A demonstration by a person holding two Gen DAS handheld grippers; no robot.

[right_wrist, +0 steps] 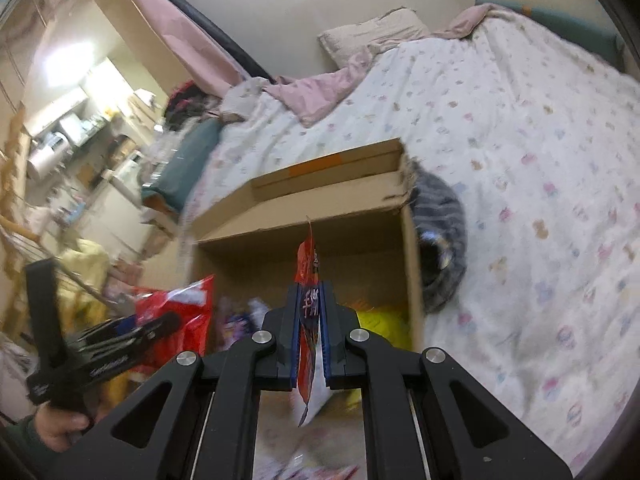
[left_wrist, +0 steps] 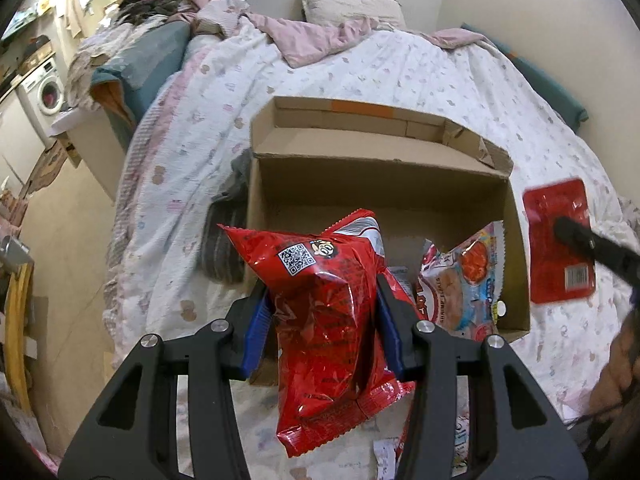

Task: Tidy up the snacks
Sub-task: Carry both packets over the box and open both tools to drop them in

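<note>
We see a glossy, crinkled foil red snack bag (left_wrist: 328, 320), a matt brown cardboard box (left_wrist: 380, 188), soft printed cloth bedspread (left_wrist: 400, 76), and matt black plastic tongs (left_wrist: 320, 316) with ribbed blue pads (left_wrist: 256, 328).

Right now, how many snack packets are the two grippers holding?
2. The left gripper clamps a puffy red bag over the cardboard box; the right gripper pinches a flat red packet edge-on. More packets lie inside the box, partly hidden.
</note>
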